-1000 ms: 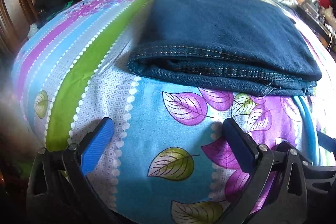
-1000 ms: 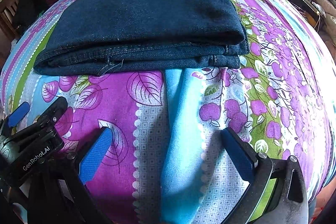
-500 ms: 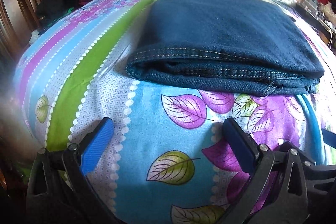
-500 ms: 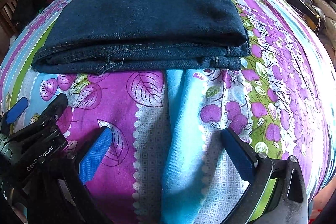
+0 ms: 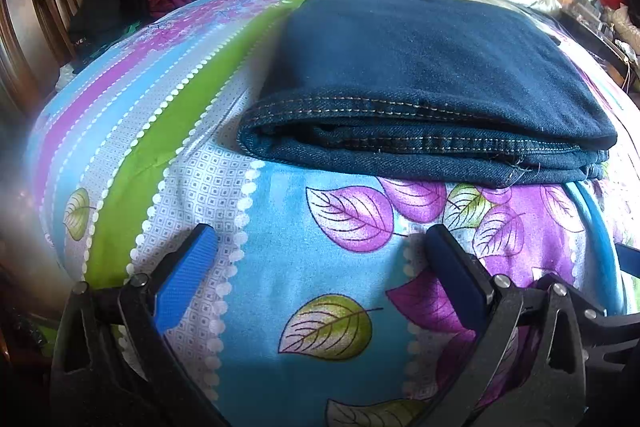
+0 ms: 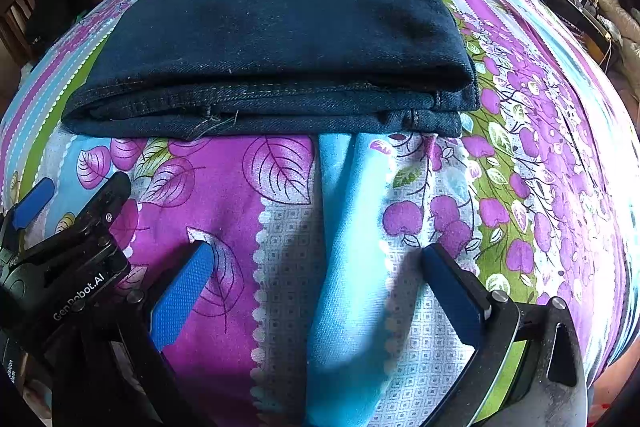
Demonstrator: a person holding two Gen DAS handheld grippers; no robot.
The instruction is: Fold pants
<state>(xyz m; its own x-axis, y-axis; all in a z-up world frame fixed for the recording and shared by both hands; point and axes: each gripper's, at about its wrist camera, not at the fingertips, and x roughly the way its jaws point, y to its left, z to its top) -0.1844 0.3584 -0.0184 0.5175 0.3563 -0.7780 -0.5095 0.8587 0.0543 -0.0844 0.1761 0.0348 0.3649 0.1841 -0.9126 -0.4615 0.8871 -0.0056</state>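
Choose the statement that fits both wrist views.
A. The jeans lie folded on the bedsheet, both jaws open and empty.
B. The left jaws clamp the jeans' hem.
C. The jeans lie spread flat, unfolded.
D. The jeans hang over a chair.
A: the jeans sit in a stacked fold on the bedsheet, while left gripper and right gripper are open short of them.

"GenRobot.AI" in white lettering on the black body of the left gripper (image 6: 36, 203)
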